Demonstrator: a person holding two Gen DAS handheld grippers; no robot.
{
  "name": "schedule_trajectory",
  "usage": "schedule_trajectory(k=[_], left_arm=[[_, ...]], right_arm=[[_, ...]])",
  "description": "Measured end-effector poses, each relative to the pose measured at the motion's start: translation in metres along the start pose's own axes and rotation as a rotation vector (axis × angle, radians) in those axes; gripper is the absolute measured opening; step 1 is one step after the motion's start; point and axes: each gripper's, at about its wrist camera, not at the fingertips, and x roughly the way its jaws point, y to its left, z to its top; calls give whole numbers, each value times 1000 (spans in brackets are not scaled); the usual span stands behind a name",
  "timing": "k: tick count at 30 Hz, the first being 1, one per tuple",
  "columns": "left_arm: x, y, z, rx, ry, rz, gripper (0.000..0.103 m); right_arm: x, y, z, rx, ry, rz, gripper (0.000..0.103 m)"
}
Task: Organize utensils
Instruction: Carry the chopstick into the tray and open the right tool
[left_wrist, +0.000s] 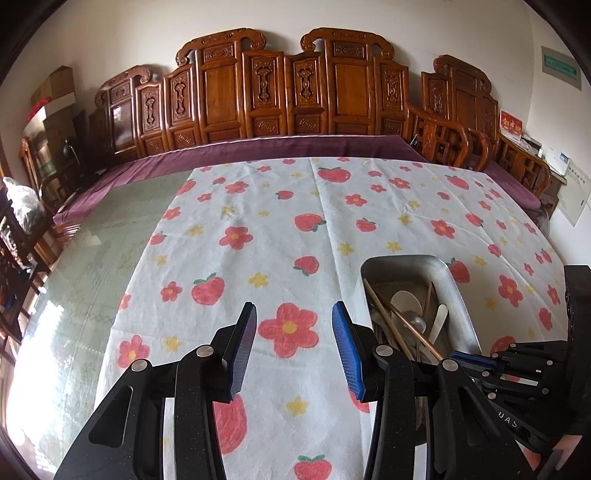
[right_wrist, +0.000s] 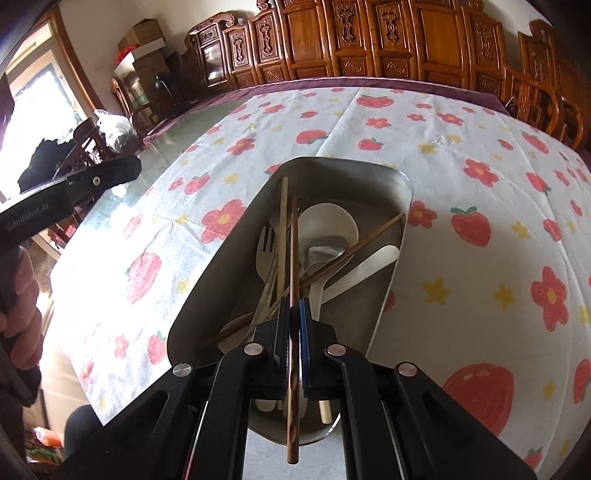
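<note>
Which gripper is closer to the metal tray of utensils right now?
Right. The right gripper is over the metal tray, shut on a brown chopstick. The left gripper hangs open beside the tray, over the flowered cloth.

A white cloth (left_wrist: 295, 229) printed with red flowers, red strawberries with green leaves and small yellow stars fills the middle of both views. At its left the desk (left_wrist: 92, 258) shows pale green. A silver-grey metal tray (right_wrist: 207, 295) holds a white spoon (right_wrist: 328, 221), a cream fork (right_wrist: 267, 247) and brown chopsticks (right_wrist: 293, 266). The fingers (left_wrist: 343, 350) carry blue ribbed pads on black frames. Across the top run reddish-brown carved wooden benches (left_wrist: 277, 92) with a purple cushion (left_wrist: 258, 147).
</note>
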Motion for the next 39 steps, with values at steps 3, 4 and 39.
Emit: schedule_trajectory(k=[3, 4, 39], left_arm=[[1, 0, -2, 0, 3, 0, 41], [2, 1, -2, 0, 5, 0, 41], [-23, -28, -15, -8, -1, -34, 50]], right_arm=[[-1, 2, 2, 7, -9, 21, 6], [-3, 2, 2, 10, -14, 33, 6], [-89, -11, -2, -76, -216, -57, 7]])
